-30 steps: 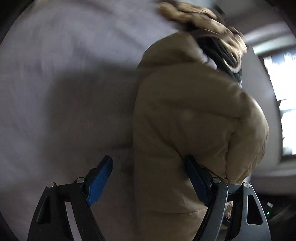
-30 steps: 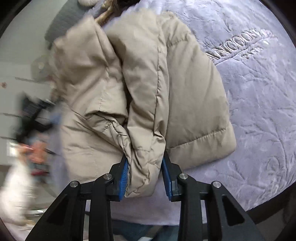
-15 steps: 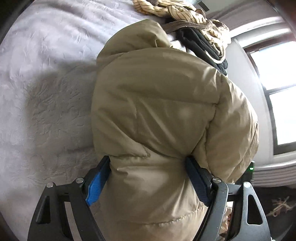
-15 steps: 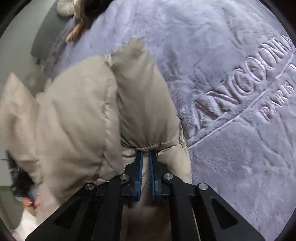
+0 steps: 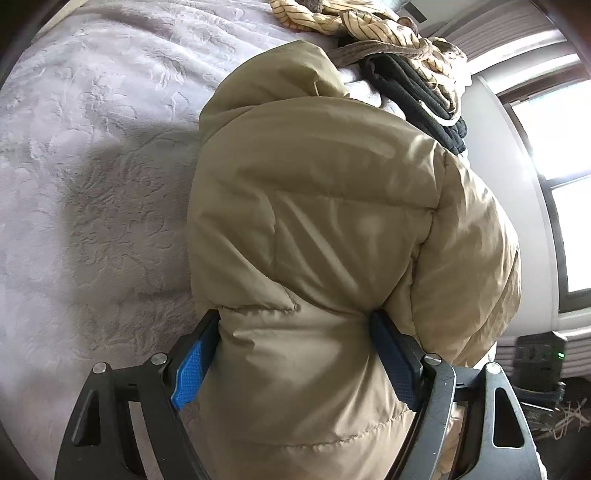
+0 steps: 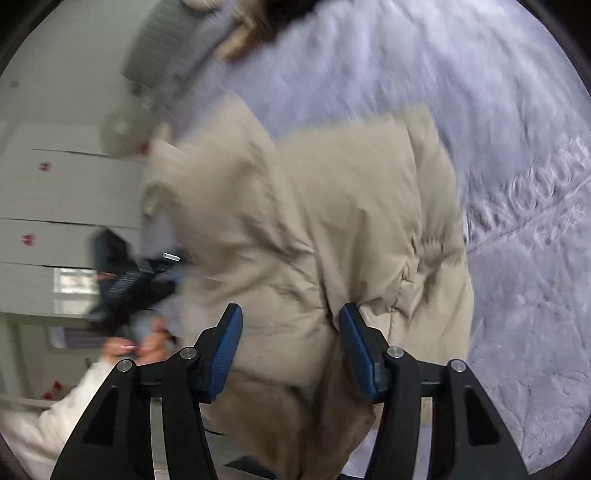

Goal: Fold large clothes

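A beige puffer jacket point(image 5: 332, 221) lies bunched on the pale lilac plush bed cover point(image 5: 92, 166). My left gripper point(image 5: 293, 317) straddles the jacket's near end with its jaws set wide. The padding fills the gap and touches both blue pads point(image 5: 192, 358). In the right wrist view, which is blurred, the same jacket point(image 6: 314, 221) rests on the cover point(image 6: 517, 314). My right gripper point(image 6: 290, 310) has its jaws opening, and a loose fold of the jacket lies between them without being pinched.
A heap of striped cream fabric point(image 5: 388, 33) and a folded black garment point(image 5: 424, 99) sit at the bed's far edge, near a bright window point(image 5: 554, 184). A person's hand point(image 6: 136, 343) in a white sleeve holds a dark device at the left, before white drawers point(image 6: 55, 184).
The jacket, earlier only beside the left gripper's right finger, now fills the space between its jaws. The right gripper, clamped tight on a fold half a second ago, has spread apart and pulled back.
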Demonstrator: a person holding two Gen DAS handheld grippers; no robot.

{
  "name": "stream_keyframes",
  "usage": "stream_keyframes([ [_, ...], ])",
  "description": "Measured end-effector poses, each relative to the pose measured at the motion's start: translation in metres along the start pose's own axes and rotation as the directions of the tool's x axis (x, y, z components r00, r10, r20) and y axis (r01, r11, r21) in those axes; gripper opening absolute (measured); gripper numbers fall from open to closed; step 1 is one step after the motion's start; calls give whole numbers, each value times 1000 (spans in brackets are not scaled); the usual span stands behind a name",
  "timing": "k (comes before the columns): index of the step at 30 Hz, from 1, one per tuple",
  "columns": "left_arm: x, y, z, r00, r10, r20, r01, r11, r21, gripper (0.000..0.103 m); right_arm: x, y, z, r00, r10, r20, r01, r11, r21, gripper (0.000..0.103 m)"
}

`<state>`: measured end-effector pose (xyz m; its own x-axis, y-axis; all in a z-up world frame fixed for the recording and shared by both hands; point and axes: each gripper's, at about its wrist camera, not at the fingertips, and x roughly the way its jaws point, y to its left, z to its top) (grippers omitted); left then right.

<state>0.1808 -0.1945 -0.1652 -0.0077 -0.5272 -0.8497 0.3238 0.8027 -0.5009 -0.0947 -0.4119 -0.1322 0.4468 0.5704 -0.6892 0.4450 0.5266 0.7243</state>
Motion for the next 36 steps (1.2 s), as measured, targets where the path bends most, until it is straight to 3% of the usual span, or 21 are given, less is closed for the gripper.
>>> stream_keyframes([
  [2,1,-2,1,1000,10,3,-10,1000,-5,81,4,-3,4,997,71,10,-71,996,45,35],
  [3,0,-3,2,1000,19,5,-19,1000,-10,81,0,5,6,997,75,20,-76,997,16,12],
  [5,-3,-10,2,999,36,12,-35,999,-14,81,-20,27,5,995,89,55,-82,991,-110,7],
  [8,-6,-35,-1,998,59,24,-60,997,42,81,-46,46,0,995,61,84,-40,972,-232,6],
  [10,-2,-56,-3,995,96,29,-98,991,91,81,-52,35,-3,996,21,92,1,972,-235,6],
  [15,24,-121,-16,971,228,78,-240,937,252,82,-46,-41,5,992,-84,92,93,992,-90,6],
  [16,31,-133,-19,960,262,98,-279,918,281,87,-42,-63,9,995,-57,84,58,998,-13,7],
  [19,44,-149,-22,935,330,127,-354,884,307,88,-50,-83,10,995,6,99,-18,992,127,9],
  [22,42,-141,-16,943,316,100,-332,905,268,88,-87,-81,2,982,-33,185,15,995,100,11],
  [25,39,-133,-10,950,301,81,-312,920,237,88,-101,-95,0,980,-38,194,10,989,144,11],
  [28,35,-130,-12,955,286,79,-297,928,225,88,-77,-116,15,991,-3,132,-22,983,184,6],
  [31,34,-134,-17,949,304,86,-316,919,236,88,-29,-116,32,998,36,45,-43,983,181,6],
  [33,36,-135,-15,941,328,88,-339,913,227,88,-7,-109,39,1000,-25,16,23,989,149,6],
  [36,38,-134,-12,938,338,78,-347,913,213,88,-23,-97,38,996,-85,30,80,986,144,7],
])
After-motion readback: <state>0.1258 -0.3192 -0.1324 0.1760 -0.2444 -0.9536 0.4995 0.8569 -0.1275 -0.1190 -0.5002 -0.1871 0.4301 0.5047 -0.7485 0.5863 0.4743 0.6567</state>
